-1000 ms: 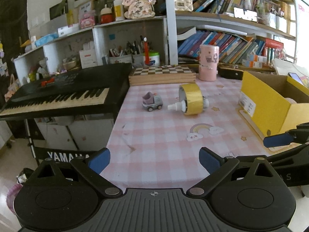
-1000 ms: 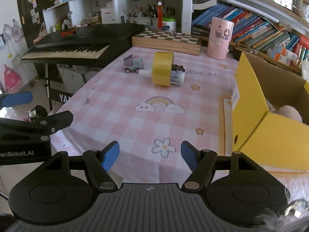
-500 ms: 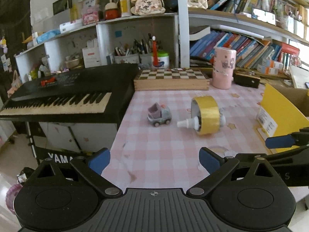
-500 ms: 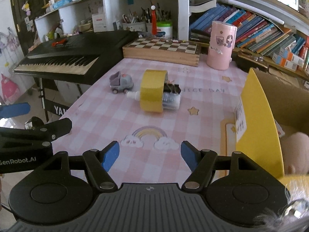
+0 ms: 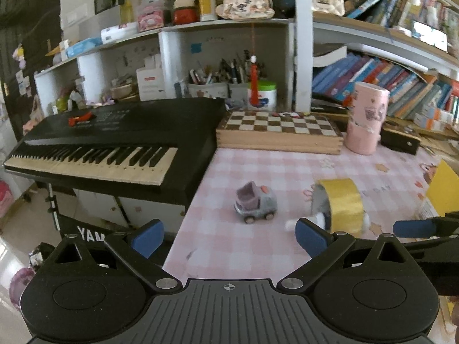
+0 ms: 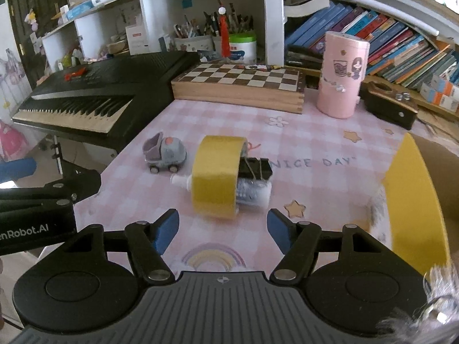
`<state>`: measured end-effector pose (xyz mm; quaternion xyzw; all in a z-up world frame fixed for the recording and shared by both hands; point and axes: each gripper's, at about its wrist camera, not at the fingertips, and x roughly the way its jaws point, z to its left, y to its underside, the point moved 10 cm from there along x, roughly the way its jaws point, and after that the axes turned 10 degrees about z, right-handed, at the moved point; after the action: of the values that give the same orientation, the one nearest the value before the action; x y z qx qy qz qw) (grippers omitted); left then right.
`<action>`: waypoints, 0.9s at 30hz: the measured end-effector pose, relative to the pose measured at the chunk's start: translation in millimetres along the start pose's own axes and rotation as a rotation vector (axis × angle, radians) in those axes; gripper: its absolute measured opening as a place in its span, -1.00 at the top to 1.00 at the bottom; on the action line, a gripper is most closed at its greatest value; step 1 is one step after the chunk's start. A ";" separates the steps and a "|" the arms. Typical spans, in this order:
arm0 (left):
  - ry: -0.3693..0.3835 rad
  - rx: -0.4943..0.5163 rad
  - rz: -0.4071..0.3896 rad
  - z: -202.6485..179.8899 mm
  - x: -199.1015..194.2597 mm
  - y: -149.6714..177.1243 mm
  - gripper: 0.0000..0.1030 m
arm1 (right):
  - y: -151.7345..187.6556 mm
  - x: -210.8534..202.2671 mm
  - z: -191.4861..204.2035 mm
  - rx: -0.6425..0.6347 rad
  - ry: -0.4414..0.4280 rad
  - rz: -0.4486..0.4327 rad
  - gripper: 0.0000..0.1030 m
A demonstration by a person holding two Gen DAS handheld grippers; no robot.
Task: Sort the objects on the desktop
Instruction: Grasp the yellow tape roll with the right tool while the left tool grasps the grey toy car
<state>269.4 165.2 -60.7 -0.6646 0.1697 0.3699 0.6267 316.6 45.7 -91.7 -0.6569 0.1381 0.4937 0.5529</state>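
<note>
Facing yellow tape roll, tongs agape

Toy truck left of tape roll

left gripper: matte black body, ribbed centre plate with a small crosshair mark, two round discs
left fingers: black linkage arms, blue pads, silver pivot screws
right gripper: same black ribbed body, crosshair, twin discs
right fingers: blue pads, silver screws
marking: white "enRobot.AI" lettering on the left gripper's side, seen from the right wrist
</note>
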 end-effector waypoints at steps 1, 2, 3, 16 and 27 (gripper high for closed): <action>-0.003 -0.004 0.002 0.4 3.0 -2.1 -0.94 | -3.5 4.5 -0.2 -0.002 -0.003 0.002 -0.26; -0.008 -0.009 0.005 1.0 6.6 -4.1 -0.94 | -7.1 8.9 -0.2 -0.005 -0.007 0.005 -0.24; -0.012 -0.013 0.009 1.7 10.3 -5.8 -0.94 | -10.7 12.9 -0.4 -0.007 -0.010 0.006 -0.23; -0.020 -0.050 0.059 -3.5 62.5 -31.4 -0.94 | -34.4 34.1 -3.6 -0.089 -0.040 -0.028 0.21; -0.020 -0.001 0.139 -32.0 130.2 -35.7 -0.91 | -32.1 27.8 -24.9 -0.135 -0.019 -0.029 0.26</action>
<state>389.9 171.0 -129.0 -0.6480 0.2088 0.4190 0.6007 365.5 45.5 -97.5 -0.6898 0.0897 0.5000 0.5159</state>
